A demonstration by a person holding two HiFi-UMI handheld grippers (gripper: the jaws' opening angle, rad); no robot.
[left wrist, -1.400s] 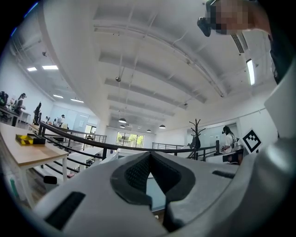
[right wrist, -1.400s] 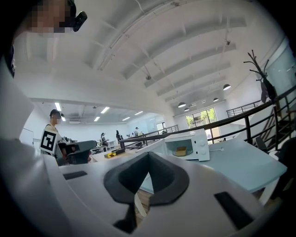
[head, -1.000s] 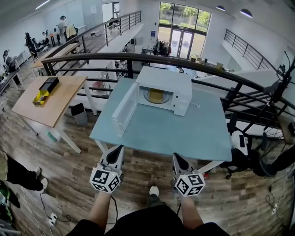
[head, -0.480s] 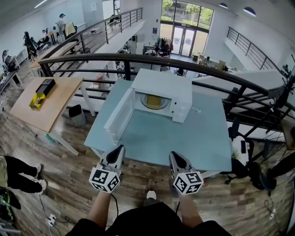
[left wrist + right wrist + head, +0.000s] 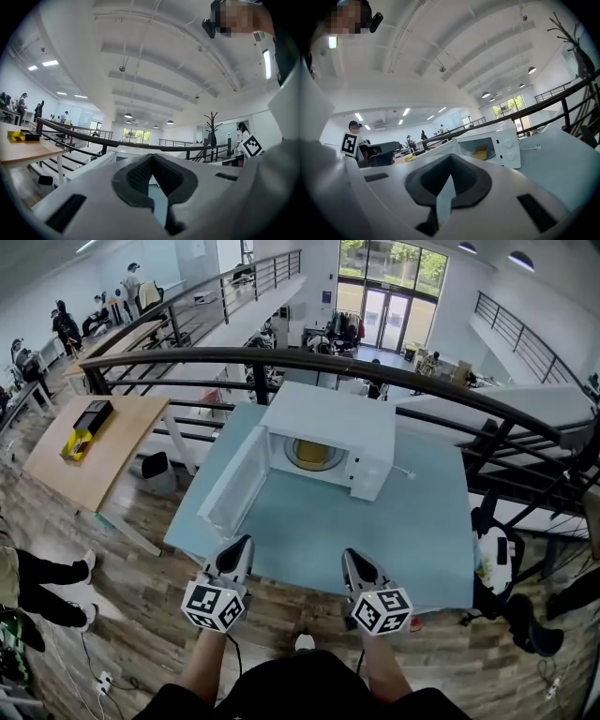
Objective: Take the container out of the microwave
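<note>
A white microwave stands at the far side of a light blue table, its door swung open to the left. Inside sits a yellow container on the turntable; the right gripper view also shows the container in the microwave. My left gripper and right gripper hover side by side at the table's near edge, both pointing at the microwave and well short of it. Each is shut, and nothing is held in the left gripper or the right gripper.
A black railing runs behind the table. A wooden table at the left carries a black and yellow box. The microwave's cord lies on the table to its right. A bystander's legs are at the left edge.
Both grippers and the head have moved forward towards the table. The microwave now looks nearer and larger. Both grippers stay shut and hold nothing.
</note>
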